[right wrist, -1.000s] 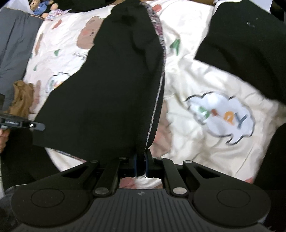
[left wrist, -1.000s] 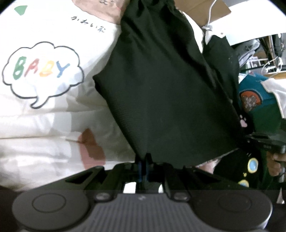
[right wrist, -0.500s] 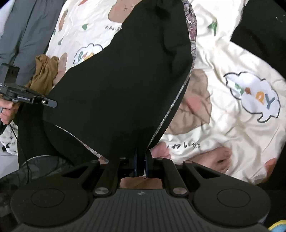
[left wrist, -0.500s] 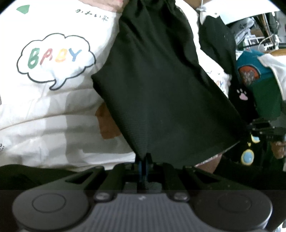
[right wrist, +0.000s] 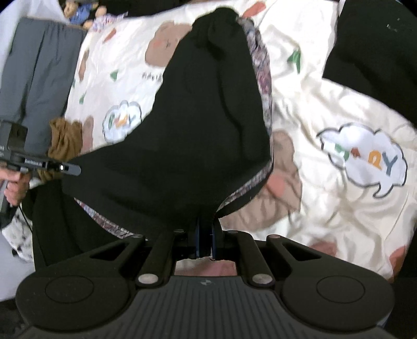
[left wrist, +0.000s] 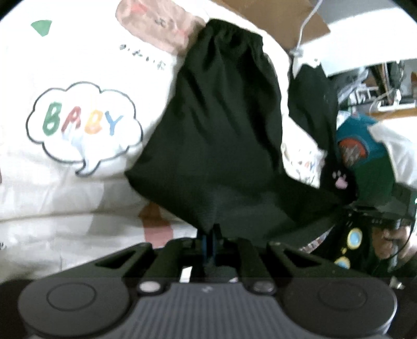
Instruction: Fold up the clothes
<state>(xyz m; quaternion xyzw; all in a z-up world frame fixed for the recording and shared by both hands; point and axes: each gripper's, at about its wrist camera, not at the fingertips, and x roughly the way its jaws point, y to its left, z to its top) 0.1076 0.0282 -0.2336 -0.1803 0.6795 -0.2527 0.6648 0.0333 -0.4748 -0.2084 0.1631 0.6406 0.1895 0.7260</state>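
Observation:
A black garment with a patterned lining hangs stretched between both grippers above a cream printed bedsheet. My left gripper is shut on one lower corner of it. My right gripper is shut on the other lower corner; the garment fills the middle of its view, its far end bunched on the sheet. The right gripper shows at the right of the left wrist view, and the left gripper at the left of the right wrist view.
Another black garment lies at the far right of the sheet. Grey trousers and a brown cloth lie at the left edge. A teal and green garment and a cardboard box sit beyond the bed.
Both grippers have moved with the garment still clamped; its lower edge now sags lower and the cloth hangs slacker, and the views have shifted back across the sheet.

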